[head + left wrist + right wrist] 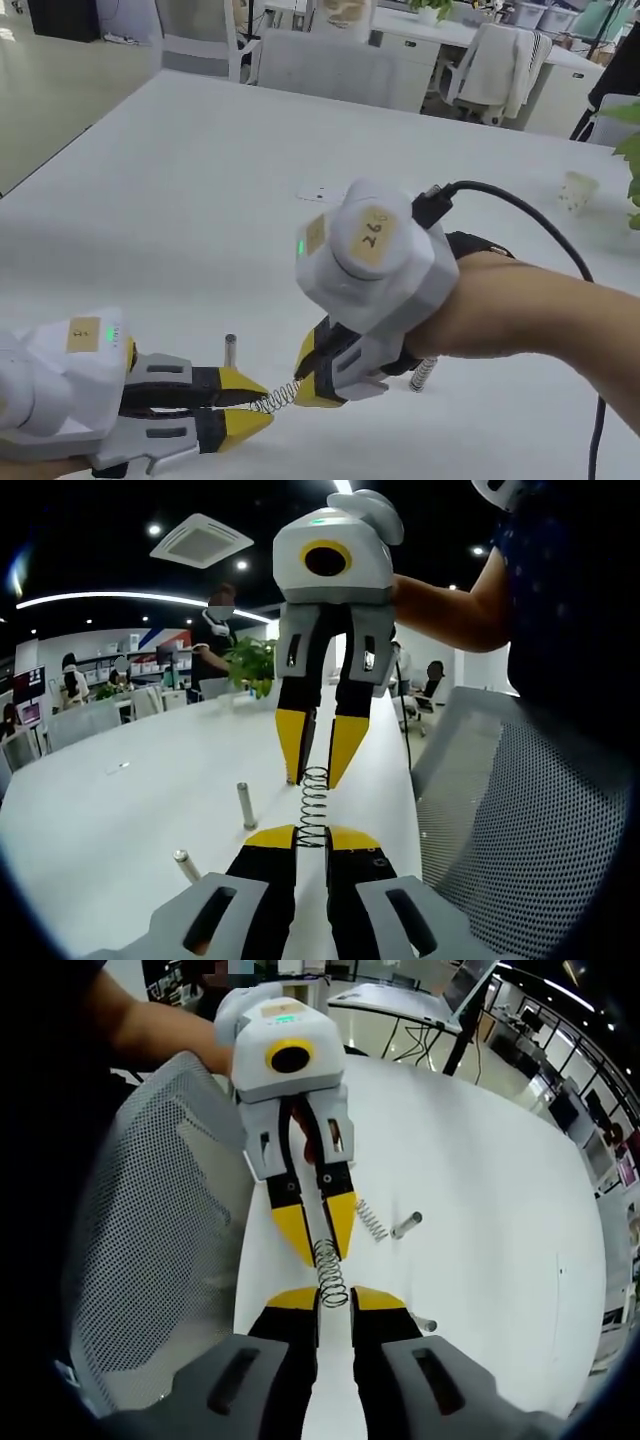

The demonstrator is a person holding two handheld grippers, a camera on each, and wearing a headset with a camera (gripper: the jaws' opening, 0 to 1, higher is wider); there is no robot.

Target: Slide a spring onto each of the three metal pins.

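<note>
Gripper views face-to-face (head above), shared spring (313, 805)

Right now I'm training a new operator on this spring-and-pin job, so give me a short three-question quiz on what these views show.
1. True or false: the left tool and the right tool each grip one end of the same spring.
2. Multiple choice: the metal pin nearest the tools is A) standing upright and bare, B) already wearing a spring, C) clamped in a tool.
3. Fill in: the second spring lies loose on the ____.

Key: 1 true; 2 A; 3 table.
</note>
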